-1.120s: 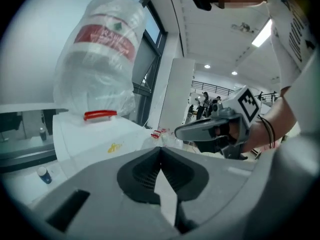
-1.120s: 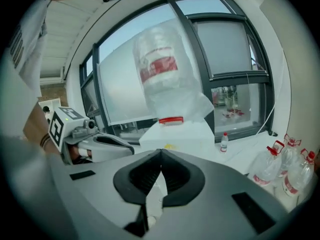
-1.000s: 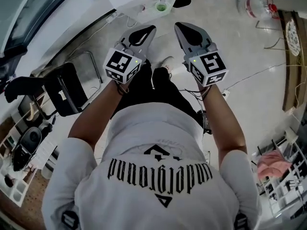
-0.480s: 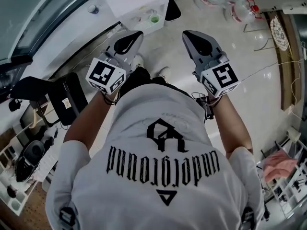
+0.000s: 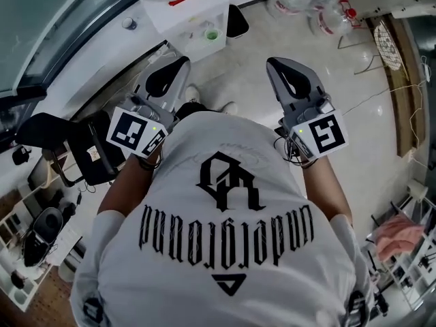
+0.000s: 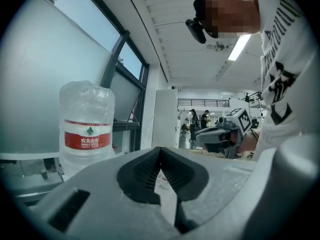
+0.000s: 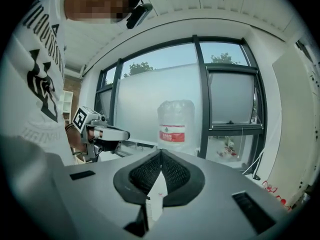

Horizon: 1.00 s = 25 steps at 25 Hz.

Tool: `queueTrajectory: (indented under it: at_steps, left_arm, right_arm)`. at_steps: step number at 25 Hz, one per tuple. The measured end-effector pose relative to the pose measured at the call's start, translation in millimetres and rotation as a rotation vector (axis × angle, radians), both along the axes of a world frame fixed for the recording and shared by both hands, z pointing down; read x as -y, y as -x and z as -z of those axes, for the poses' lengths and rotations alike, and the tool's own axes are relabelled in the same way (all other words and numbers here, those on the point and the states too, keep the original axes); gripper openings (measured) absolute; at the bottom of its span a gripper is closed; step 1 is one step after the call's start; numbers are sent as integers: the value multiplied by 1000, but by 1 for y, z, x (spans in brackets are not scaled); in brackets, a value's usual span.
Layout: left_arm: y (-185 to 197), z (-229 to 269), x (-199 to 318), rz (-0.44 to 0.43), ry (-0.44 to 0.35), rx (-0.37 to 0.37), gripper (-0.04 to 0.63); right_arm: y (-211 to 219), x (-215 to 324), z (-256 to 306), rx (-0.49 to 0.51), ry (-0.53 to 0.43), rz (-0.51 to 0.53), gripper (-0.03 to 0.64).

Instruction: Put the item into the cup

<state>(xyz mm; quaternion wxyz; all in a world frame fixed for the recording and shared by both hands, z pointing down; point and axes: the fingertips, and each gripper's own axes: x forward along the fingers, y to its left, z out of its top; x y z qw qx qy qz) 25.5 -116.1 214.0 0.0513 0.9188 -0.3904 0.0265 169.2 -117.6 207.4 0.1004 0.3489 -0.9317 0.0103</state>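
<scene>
No item shows between either pair of jaws, and no cup is plain to see. A small green round thing (image 5: 212, 35) sits on the white table (image 5: 178, 13) at the top of the head view; what it is I cannot tell. My left gripper (image 5: 178, 63) is held out in front of the person's white shirt, shut and empty, with its pads meeting at the tip (image 6: 160, 149). My right gripper (image 5: 278, 64) is level with it on the other side, also shut with nothing held (image 7: 160, 152). Each gripper view shows the other gripper off to the side.
A big water bottle (image 6: 87, 129) stands by the window and also shows in the right gripper view (image 7: 175, 126). A black chair (image 5: 82, 142) is at the left. Bagged bottles (image 5: 320, 11) and loose cables (image 5: 381, 95) lie on the floor at the right.
Both grippers have spread apart and dropped lower in the head view. The person's shirt now fills more of it, and the white table has slid left.
</scene>
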Motion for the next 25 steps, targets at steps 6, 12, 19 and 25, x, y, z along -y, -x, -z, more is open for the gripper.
queueTrajectory:
  at_steps: [6,12,19,25]
  left_arm:
    - [-9,9,0,1,-29,3,14]
    - [6,11,-2,18,-9,4,14]
    - [28,5,-11,-21,2,23,14]
    - [70,10,-31,-49,9,14,14]
  right_arm:
    - [-4,1,11,51,7,-16,14]
    - [12,-1,9,51,23,28,14]
    - [41,-14,6,52,23,27,14]
    - [84,-30,13,64,19,1,14]
